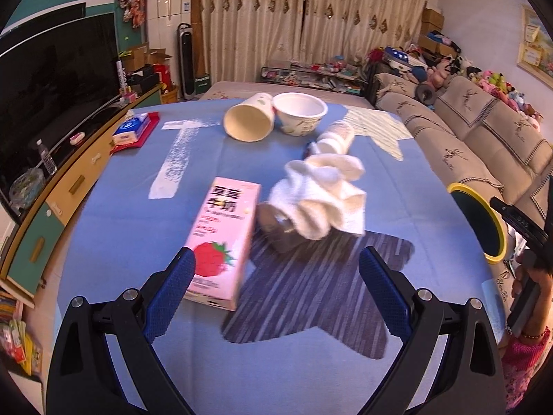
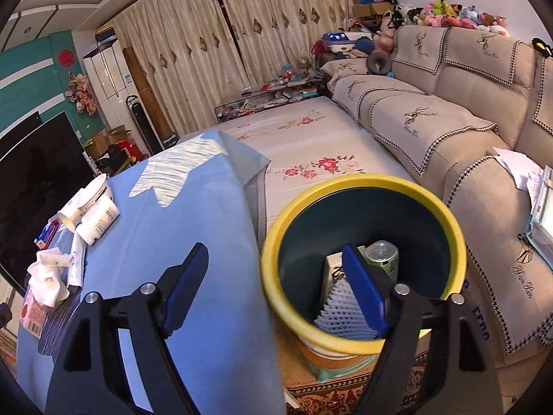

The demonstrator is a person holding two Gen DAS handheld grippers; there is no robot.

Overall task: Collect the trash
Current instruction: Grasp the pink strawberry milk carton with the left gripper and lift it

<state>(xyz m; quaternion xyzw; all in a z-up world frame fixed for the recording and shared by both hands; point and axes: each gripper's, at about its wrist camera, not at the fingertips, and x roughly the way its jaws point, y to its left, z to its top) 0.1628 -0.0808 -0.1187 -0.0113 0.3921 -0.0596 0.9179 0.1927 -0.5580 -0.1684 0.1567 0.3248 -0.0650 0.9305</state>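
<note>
In the left wrist view a pink strawberry milk carton (image 1: 221,238) lies on the blue tablecloth (image 1: 114,242), its near end just inside my open, empty left gripper (image 1: 276,287). Beside it lie a crumpled white tissue (image 1: 321,193), a tipped paper cup (image 1: 249,121), a white bowl (image 1: 300,112) and a small white bottle (image 1: 337,136). In the right wrist view my right gripper (image 2: 276,287) is open and empty over the rim of a yellow-rimmed dark bin (image 2: 363,256). The bin holds a green can (image 2: 382,256), a box and white foam netting (image 2: 340,307).
The bin (image 1: 480,221) stands right of the table, by a beige sofa (image 2: 449,110). A red tray with a tissue pack (image 1: 133,131) sits at the table's far left. A TV cabinet (image 1: 52,207) runs along the left. A low bed (image 2: 311,148) lies beyond the table.
</note>
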